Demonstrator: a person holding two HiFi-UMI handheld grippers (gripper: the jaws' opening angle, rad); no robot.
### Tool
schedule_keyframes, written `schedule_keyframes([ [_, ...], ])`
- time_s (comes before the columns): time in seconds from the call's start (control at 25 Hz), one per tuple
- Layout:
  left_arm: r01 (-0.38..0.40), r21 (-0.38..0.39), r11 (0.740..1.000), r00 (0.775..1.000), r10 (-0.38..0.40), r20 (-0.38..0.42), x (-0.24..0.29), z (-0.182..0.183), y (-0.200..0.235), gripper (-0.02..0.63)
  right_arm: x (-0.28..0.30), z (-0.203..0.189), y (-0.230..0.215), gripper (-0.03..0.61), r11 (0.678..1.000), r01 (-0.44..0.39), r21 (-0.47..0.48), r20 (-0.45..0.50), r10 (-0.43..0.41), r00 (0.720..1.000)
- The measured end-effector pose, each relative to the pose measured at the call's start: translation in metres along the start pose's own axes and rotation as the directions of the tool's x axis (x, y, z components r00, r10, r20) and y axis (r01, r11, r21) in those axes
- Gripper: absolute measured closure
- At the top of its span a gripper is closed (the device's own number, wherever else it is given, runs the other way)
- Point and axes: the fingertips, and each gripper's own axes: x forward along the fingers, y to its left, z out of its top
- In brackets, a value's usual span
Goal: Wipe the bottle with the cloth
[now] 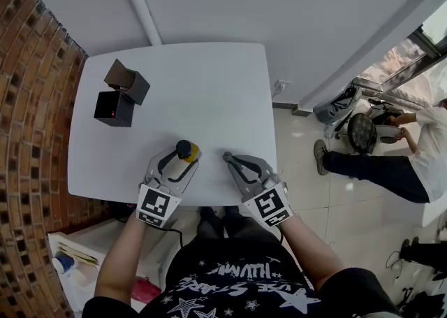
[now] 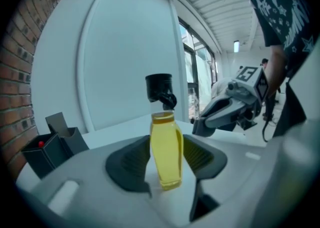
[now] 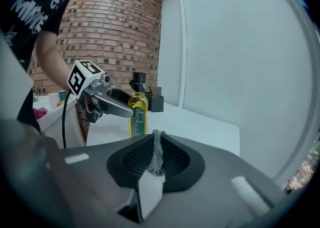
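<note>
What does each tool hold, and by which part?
Left tool grips the bottle by its body; right tool pinches the grey cloth by a fold.

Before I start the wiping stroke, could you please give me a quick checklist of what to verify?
1. Bottle gripped by left gripper: ok, both pads are on its sides.
2. Cloth held in right gripper: ok, pinched between shut jaws.
3. Bottle upright on the table: ok.
4. Black cap in place: ok.
5. Cloth in contact with bottle: not ok, they are apart.
6. Black boxes out of the way: ok, at the far left.
</note>
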Motion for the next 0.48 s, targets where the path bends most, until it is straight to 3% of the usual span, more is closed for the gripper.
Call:
schedule_keyframes([
  [0.32,0.224,0.067,0.972,0.974,-0.224,-0.015,-0.008,0.003,-0.008,0.407,0.015,0.007,0.002,0.537,1.000,0.014,0.025,-0.004,-0.014,1.000],
  [0.48,0.254,0.104,0.962,0.967,-0.253,-0.022,-0.008,0.001,-0.009,0.405,0.021,0.012,0.005,0.537,0.999,0.026,0.043,-0.002,-0.026,1.000],
])
